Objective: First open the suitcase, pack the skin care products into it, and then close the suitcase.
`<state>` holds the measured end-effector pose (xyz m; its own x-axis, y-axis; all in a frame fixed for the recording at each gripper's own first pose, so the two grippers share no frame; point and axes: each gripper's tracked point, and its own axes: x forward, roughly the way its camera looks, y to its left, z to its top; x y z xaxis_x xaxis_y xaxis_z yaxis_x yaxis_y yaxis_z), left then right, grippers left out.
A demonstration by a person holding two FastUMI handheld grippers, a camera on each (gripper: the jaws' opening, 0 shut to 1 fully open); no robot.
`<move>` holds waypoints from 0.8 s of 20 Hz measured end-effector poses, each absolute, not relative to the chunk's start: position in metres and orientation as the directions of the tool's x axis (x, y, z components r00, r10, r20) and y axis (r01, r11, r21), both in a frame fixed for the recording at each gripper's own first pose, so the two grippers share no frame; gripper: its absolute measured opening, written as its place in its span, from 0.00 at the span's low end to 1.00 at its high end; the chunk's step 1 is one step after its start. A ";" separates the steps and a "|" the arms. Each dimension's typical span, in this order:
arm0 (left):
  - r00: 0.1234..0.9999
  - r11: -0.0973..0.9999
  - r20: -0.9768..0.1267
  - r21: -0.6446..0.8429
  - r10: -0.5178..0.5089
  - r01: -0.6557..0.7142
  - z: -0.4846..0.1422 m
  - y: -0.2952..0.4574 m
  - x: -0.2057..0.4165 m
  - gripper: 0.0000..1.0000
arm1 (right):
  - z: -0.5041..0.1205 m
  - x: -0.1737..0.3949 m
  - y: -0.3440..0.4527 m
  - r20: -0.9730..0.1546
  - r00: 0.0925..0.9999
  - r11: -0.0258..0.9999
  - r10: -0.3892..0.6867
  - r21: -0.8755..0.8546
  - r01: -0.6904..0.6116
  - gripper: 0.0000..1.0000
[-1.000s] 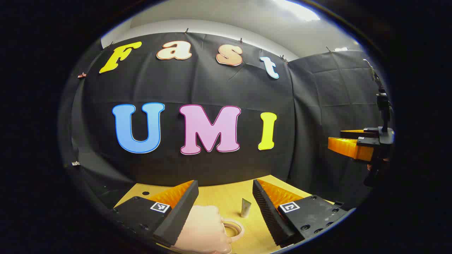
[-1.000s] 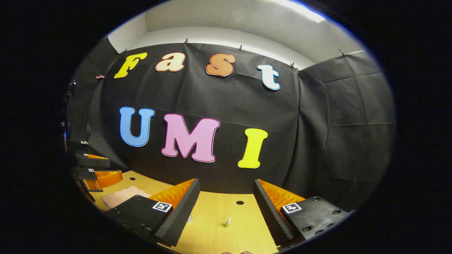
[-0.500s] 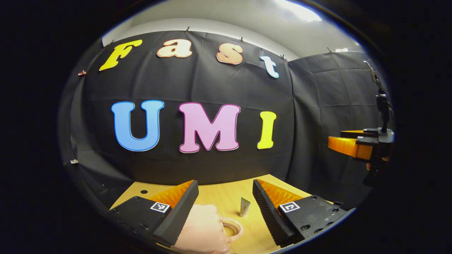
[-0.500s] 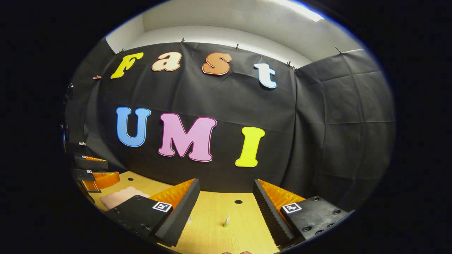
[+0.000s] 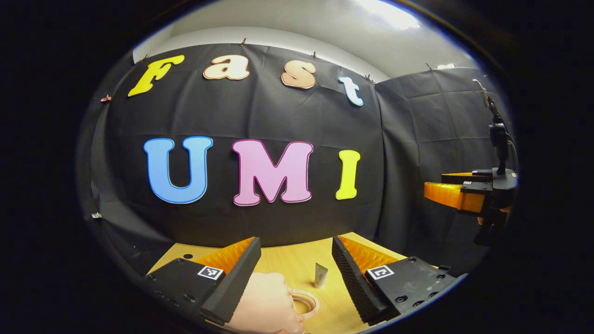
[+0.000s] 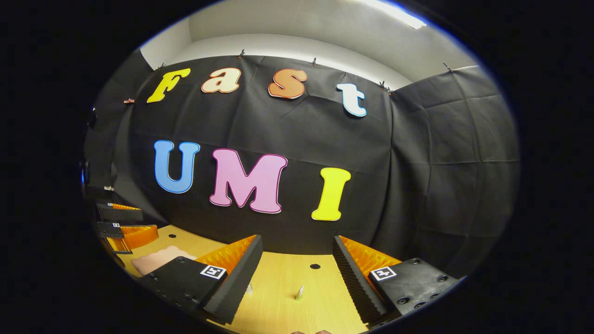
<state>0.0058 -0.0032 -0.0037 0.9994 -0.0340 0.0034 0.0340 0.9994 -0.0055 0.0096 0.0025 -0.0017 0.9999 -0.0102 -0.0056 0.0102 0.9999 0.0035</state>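
Pink, soft-shelled suitcase (image 5: 267, 301) and small upright white tube (image 5: 320, 275) sit on our yellow wooden table (image 5: 297, 260). We hold left tongs (image 5: 296, 250) and right tongs (image 6: 297, 248) wide, gripping nothing.

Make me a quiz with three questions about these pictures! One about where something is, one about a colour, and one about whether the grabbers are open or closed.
1. Where does the small tube stand?
A. On the wooden table
B. On top of the pink suitcase
C. Between pinched fingers

2. What colour is the suitcase?
A. Blue
B. Pale pink
C. Green

3. How is the left gripper?
A. Shut on the tube
B. Shut with nothing in it
C. Open, holding nothing

Answers:
1. A, since the tube stands upright on the table beyond the suitcase, apart from the fingers.
2. B, since its rounded shell and handle look pale pink in the left gripper view.
3. C, since its two fingers stand wide apart with bare table between them; the right gripper is open the same way.
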 end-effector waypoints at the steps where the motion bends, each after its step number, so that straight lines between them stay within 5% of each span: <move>1: 0.999 0.999 -0.012 -0.011 -0.041 0.041 -0.009 -0.005 0.007 0.96 | -0.002 0.010 0.003 -0.007 1.000 1.000 -0.008 0.008 0.008 0.96; 8: 0.963 0.989 -0.235 -0.090 -0.135 0.117 -0.081 -0.038 0.031 0.96 | -0.011 0.014 0.003 -0.014 1.000 0.999 0.027 0.018 -0.027 0.96; 16: 0.765 0.977 -0.625 -0.213 -0.154 0.023 -0.216 -0.079 0.076 0.97 | -0.045 0.033 -0.029 -0.016 0.990 0.990 0.137 -0.012 -0.137 0.96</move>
